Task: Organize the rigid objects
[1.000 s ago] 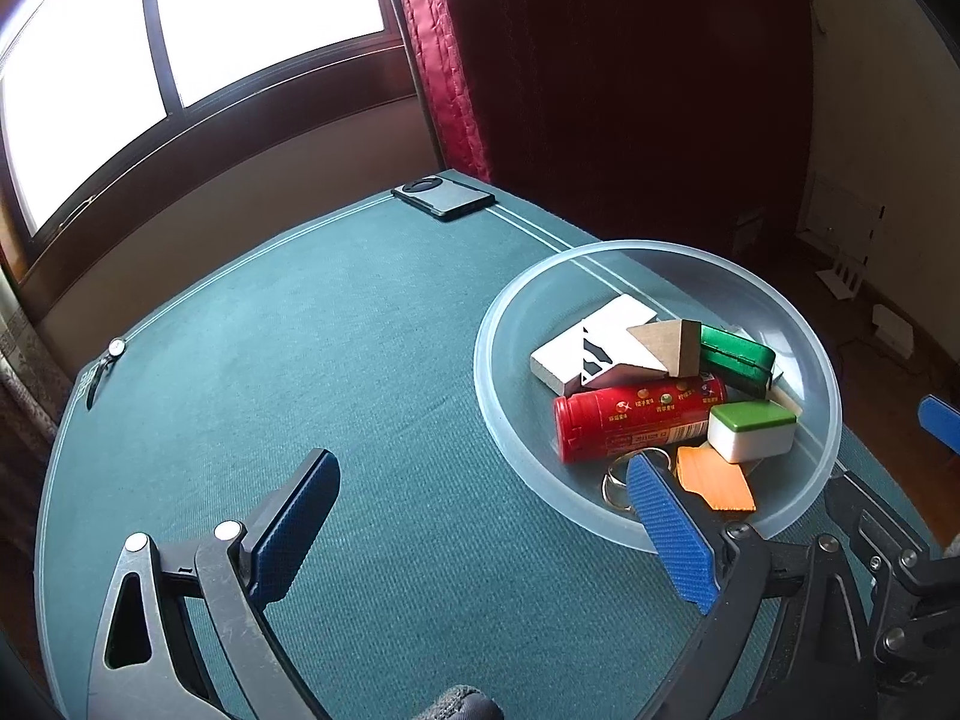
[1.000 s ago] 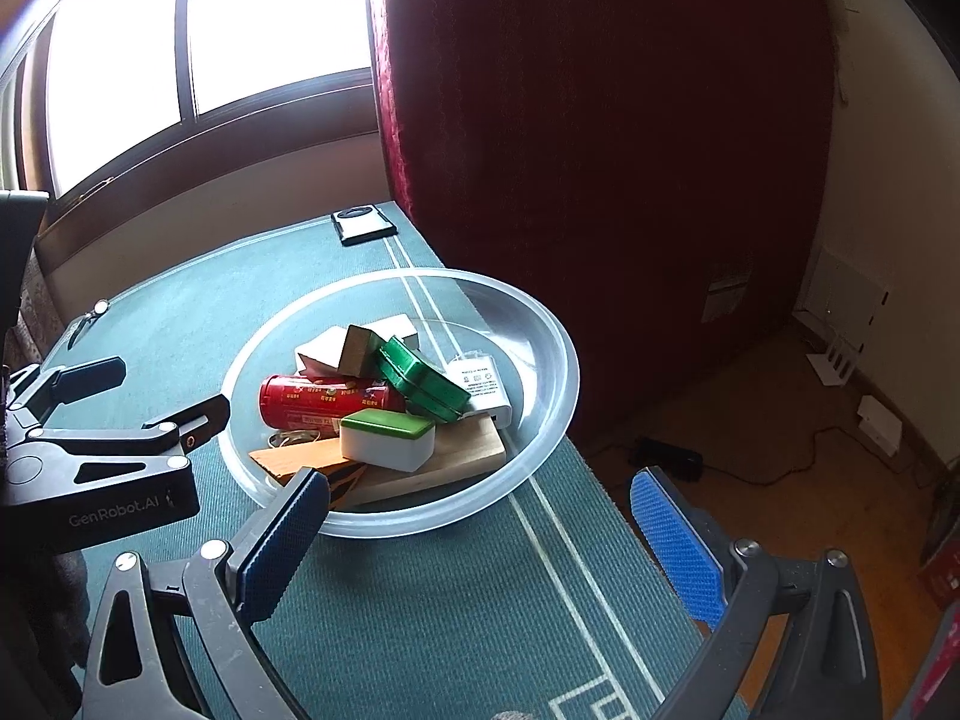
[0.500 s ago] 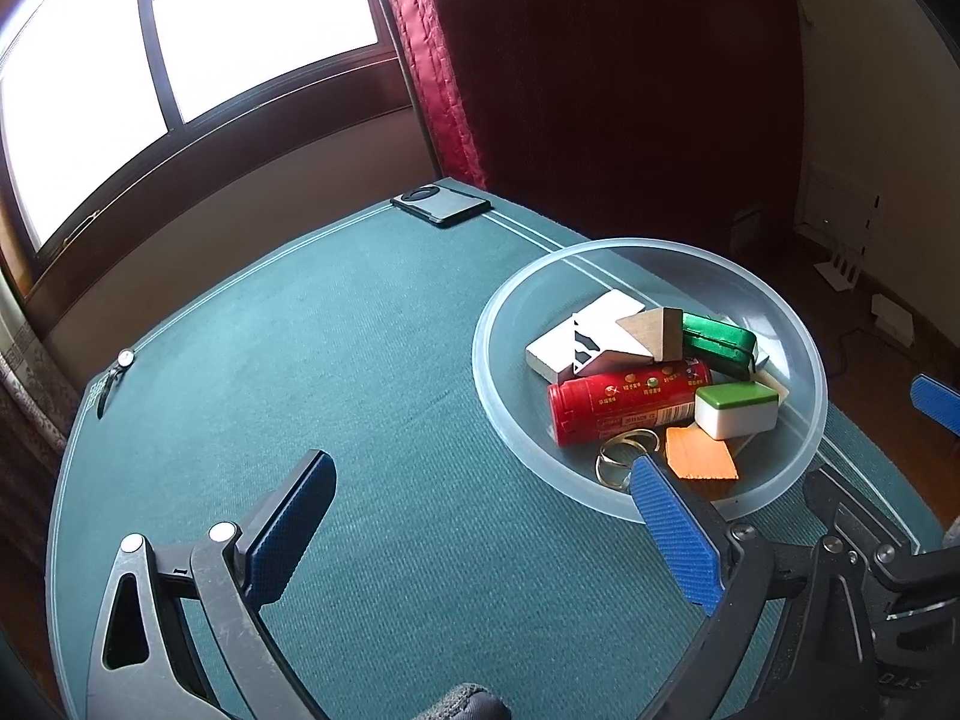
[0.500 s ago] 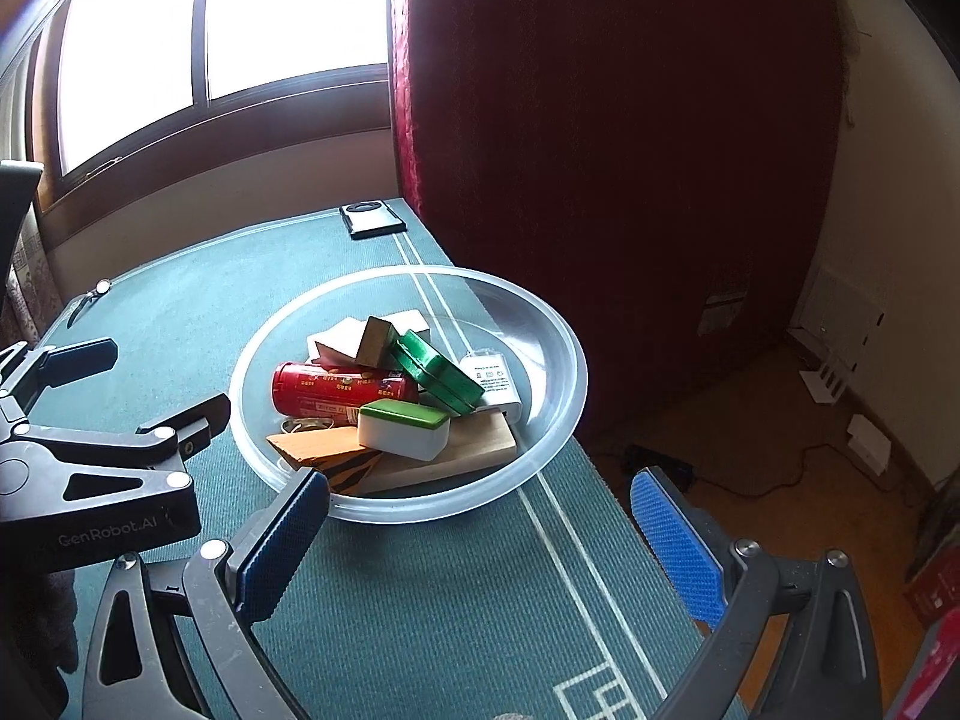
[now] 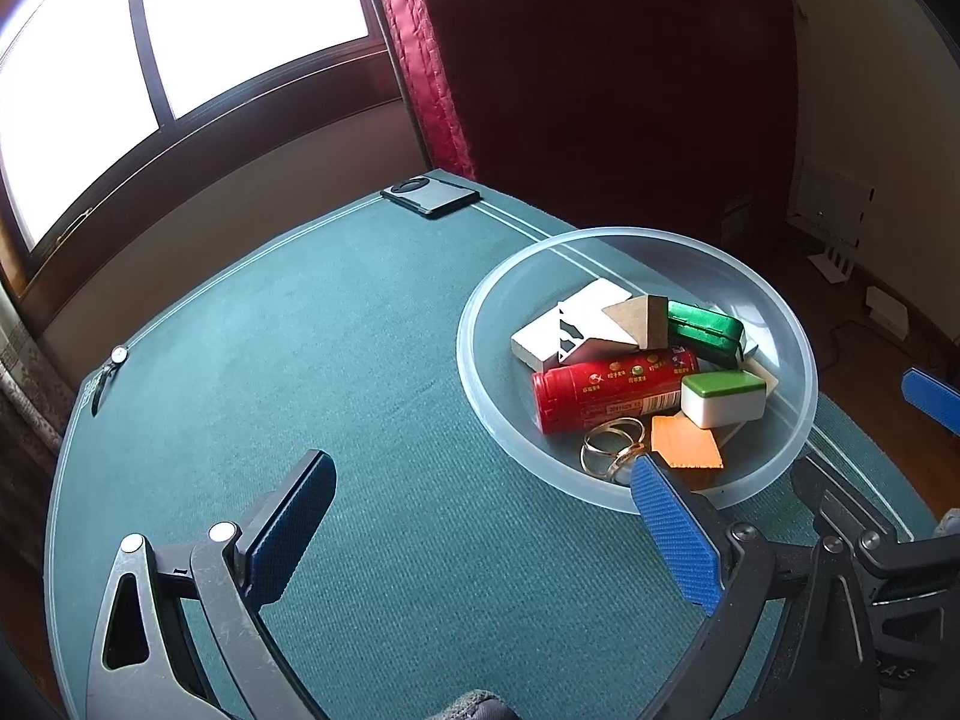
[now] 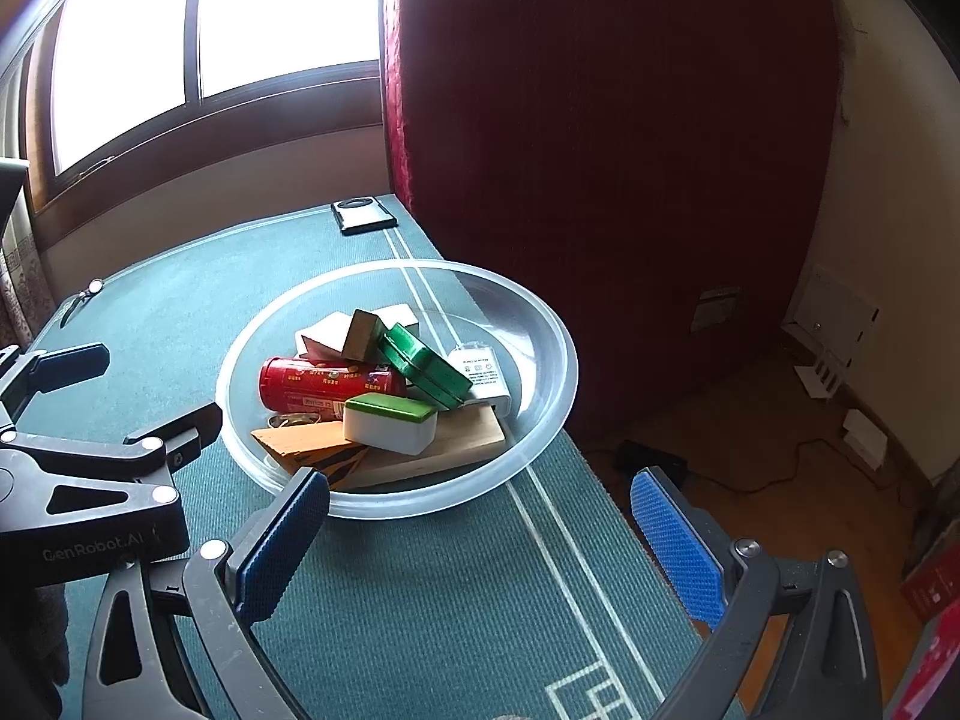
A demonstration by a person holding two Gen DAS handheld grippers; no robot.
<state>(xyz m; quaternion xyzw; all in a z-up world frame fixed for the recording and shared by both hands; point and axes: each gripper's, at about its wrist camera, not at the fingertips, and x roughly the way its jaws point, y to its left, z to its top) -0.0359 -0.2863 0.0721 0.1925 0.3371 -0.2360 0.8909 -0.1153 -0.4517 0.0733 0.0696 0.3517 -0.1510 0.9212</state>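
A clear bowl (image 5: 780, 312) is set on the green surface (image 5: 360, 330). Inside the bowl, a red can (image 5: 612, 390) is laid beside a green-topped white block (image 5: 723, 399), gold rings (image 5: 609, 450) and an orange piece (image 5: 684, 450). The left gripper (image 5: 480, 534) is held wide open just before the bowl, with nothing in it.

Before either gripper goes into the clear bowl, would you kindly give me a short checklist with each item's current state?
1. Left gripper open and holding nothing: ok.
2. Right gripper open and holding nothing: ok.
3. Clear bowl fully on the green table mat: ok.
4. Green-topped white block lying on top of the pile, reachable from above: ok.
5. Red cylinder free to lift: not ok, the block leans against one end.
6. Metal rings separate or linked: cannot tell.
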